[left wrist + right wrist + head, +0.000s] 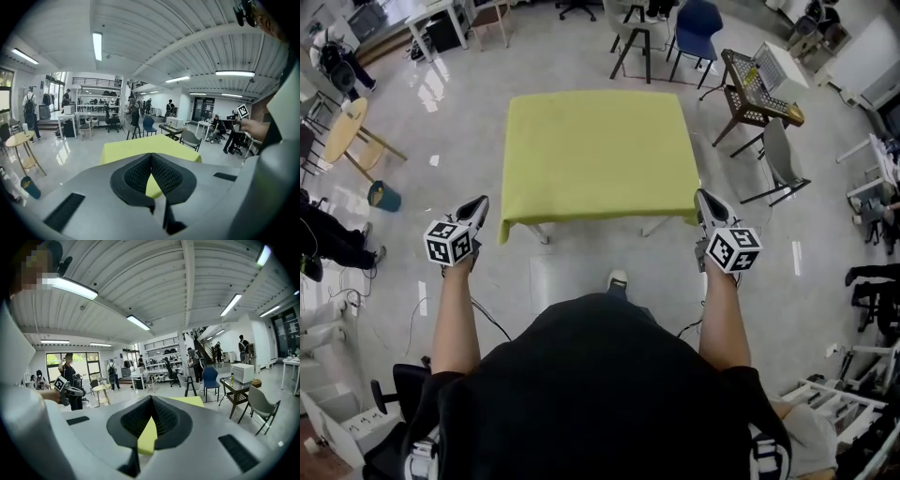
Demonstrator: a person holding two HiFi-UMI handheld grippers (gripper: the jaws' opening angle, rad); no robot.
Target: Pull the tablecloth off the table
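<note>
A yellow-green tablecloth (600, 155) covers a small square table and hangs over its near edge; two table legs (540, 232) show below. My left gripper (481, 202) hovers just off the cloth's near left corner, jaws shut and empty. My right gripper (701, 195) sits by the near right corner, also shut on nothing. In the left gripper view the cloth (140, 147) lies ahead beyond the closed left gripper (151, 154). In the right gripper view, past the closed right gripper (151, 397), only a strip of cloth (190, 401) shows.
A blue chair (696, 33) and a black stool stand behind the table. A rack table with a white box (759, 89) and a grey chair (778, 155) are at the right. A round wooden table (347, 127), a teal bin (384, 195) and a person (328, 239) are at the left.
</note>
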